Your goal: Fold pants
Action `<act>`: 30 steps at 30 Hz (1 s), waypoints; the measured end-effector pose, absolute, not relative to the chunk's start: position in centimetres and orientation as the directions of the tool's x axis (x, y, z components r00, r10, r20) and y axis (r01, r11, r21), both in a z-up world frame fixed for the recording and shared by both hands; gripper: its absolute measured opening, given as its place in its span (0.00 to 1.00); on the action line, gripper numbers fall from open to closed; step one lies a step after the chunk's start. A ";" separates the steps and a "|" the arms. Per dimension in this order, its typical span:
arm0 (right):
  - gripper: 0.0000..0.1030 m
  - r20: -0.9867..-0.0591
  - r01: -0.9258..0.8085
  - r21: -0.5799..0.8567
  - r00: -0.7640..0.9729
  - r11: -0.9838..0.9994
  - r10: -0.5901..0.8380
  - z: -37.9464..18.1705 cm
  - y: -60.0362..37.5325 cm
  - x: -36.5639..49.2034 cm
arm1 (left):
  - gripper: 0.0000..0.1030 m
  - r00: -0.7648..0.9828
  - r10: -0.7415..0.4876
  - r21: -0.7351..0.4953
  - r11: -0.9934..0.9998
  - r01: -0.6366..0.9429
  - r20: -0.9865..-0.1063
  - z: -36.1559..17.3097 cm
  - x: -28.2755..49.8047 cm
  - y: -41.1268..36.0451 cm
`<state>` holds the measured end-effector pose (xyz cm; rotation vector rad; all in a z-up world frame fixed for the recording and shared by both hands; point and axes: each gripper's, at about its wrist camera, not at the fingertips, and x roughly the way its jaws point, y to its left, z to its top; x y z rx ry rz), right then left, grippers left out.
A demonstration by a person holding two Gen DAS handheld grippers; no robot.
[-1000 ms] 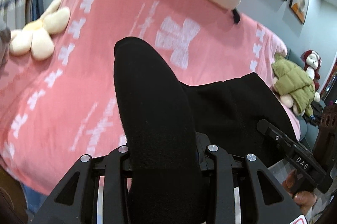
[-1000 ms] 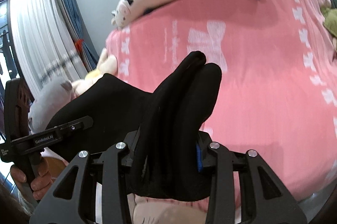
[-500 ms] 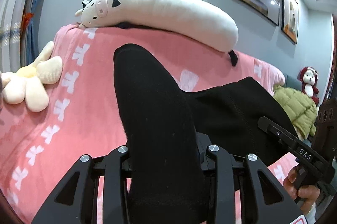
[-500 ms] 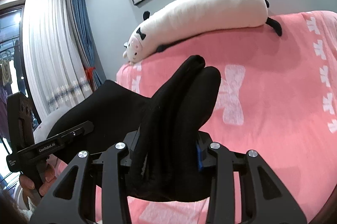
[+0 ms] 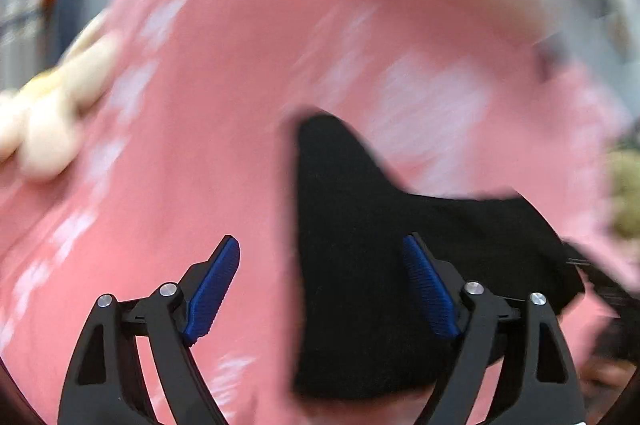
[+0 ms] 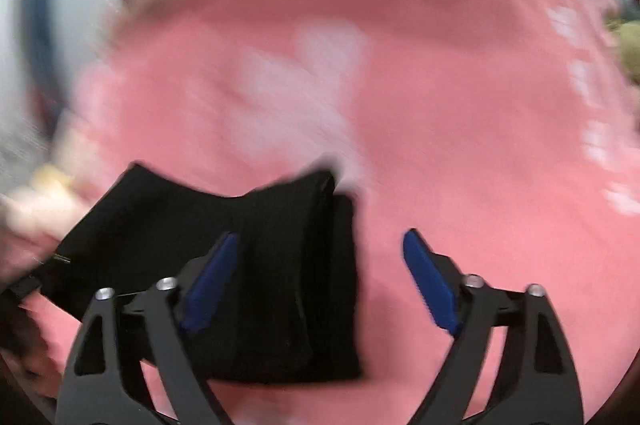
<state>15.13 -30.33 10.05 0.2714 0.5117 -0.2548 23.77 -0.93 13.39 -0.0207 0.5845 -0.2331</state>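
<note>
On the pink bedspread [image 5: 192, 185] the black pants [image 5: 352, 265] now lie released, where half a second ago each claw was clamped on a thick bunch of the cloth and held it up off the bed. The left claw [image 5: 320, 285] stands with its blue pads wide apart, the cloth reaching up between them but pinched by neither; the right claw [image 6: 320, 281] is just as wide, with the folded edge of the pants [image 6: 280, 265] lying nearer its left pad. Both views are smeared by fast motion, so fine creases cannot be read. The drop suggests one fold has just been laid down; the bundle looks compact, though whether another fold is needed is unclear.
</note>
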 end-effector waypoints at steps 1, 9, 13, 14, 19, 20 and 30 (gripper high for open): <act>0.64 -0.516 0.288 0.232 0.846 0.929 -0.134 9.0 -30.8 14.3 | 0.69 0.772 -0.194 -0.074 0.979 0.188 -0.605 11.2 24.7 -0.4; 0.35 -0.529 0.143 0.302 0.848 0.943 0.041 9.5 -29.0 15.2 | 0.67 0.709 -0.232 -0.165 0.973 0.162 -0.666 9.5 24.4 1.2; 0.33 -0.561 0.085 0.247 0.825 0.965 0.071 8.7 -26.7 17.8 | 0.73 0.718 -0.213 -0.076 0.973 0.218 -0.662 9.6 24.4 -2.7; 0.33 -0.601 0.101 0.213 0.798 0.972 0.049 7.4 -26.7 18.8 | 0.73 0.710 -0.202 -0.054 0.973 0.225 -0.675 9.1 24.7 -3.5; 0.32 -0.701 0.236 0.179 0.712 0.955 -0.045 2.8 -30.0 19.9 | 0.73 0.607 -0.157 -0.052 0.981 0.188 -0.779 4.5 26.5 -3.9; 0.32 -0.694 0.245 0.214 0.719 0.946 -0.029 3.6 -30.0 19.3 | 0.73 0.588 -0.168 -0.074 0.981 0.181 -0.791 4.0 26.6 -3.4; 0.32 -0.695 0.241 0.131 0.715 0.962 -0.084 5.0 -26.3 16.4 | 0.73 0.604 -0.126 -0.005 0.980 0.198 -0.787 3.9 23.5 -3.4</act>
